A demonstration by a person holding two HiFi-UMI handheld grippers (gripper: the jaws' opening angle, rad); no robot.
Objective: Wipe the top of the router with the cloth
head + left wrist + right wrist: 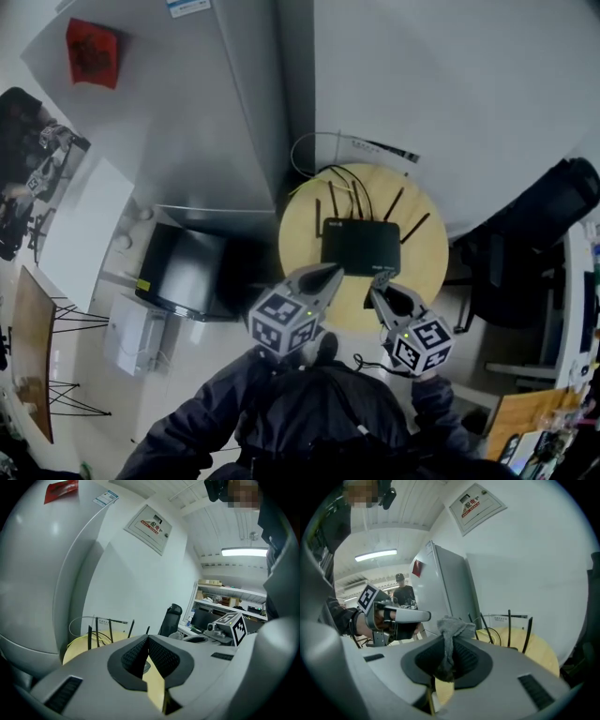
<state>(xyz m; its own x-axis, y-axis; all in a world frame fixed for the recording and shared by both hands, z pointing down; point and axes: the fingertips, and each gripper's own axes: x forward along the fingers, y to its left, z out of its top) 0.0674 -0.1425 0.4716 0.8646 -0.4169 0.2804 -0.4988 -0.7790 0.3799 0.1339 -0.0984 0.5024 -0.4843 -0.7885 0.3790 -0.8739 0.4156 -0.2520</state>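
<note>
Both grippers hover over the near side of the round table (305,220), centre frame.

The right gripper (449,641) view shows its jaws pinched on a grey cloth (454,626) (from the head view it's a mere speck). The left gripper (148,641) is closed on nothing. Only the head view shows the black router (361,247) whole, mid-table.

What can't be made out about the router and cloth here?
Router top: in the head view, too small and dark to show dirt; in the gripper views, gripper bodies hide all but the antennas.
Cloth: in the right gripper view, its lower part is hidden inside the right gripper.
</note>
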